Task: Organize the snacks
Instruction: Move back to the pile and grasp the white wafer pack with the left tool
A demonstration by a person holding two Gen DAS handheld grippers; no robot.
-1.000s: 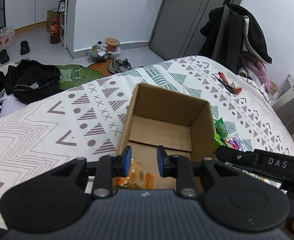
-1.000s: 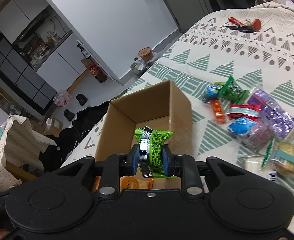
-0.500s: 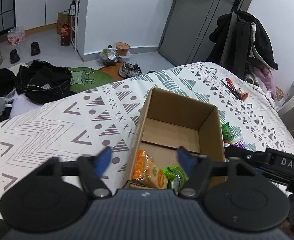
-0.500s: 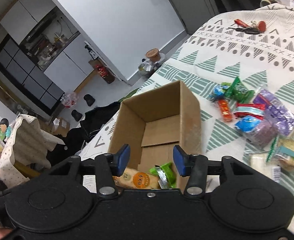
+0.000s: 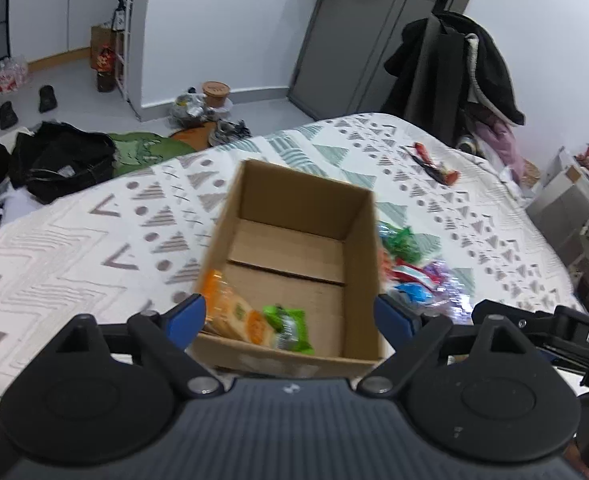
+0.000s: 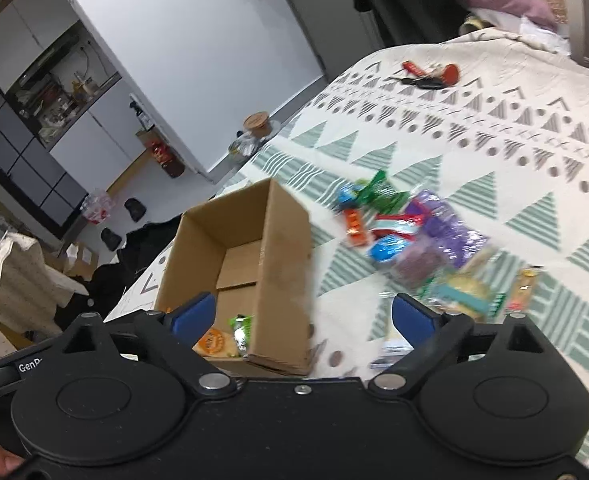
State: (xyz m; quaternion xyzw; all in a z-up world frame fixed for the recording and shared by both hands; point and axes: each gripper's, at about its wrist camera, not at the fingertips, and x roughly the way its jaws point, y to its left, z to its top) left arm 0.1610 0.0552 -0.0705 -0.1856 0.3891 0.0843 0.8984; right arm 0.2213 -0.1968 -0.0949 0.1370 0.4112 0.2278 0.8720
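An open cardboard box stands on the patterned bedspread. Inside it lie an orange snack packet and a green snack packet at the near end. My left gripper is open and empty, above the box's near edge. My right gripper is open and empty, above the box's near right corner. A pile of loose snack packets lies on the bed to the right of the box.
Keys with a red tag lie farther back on the bed. A coat hangs on a rack behind the bed. Black bags and shoes lie on the floor to the left.
Both grippers opened and dropped their packets, orange from the left and green from the right, into the box. Both then pulled back; the right one swung right toward the snack pile.
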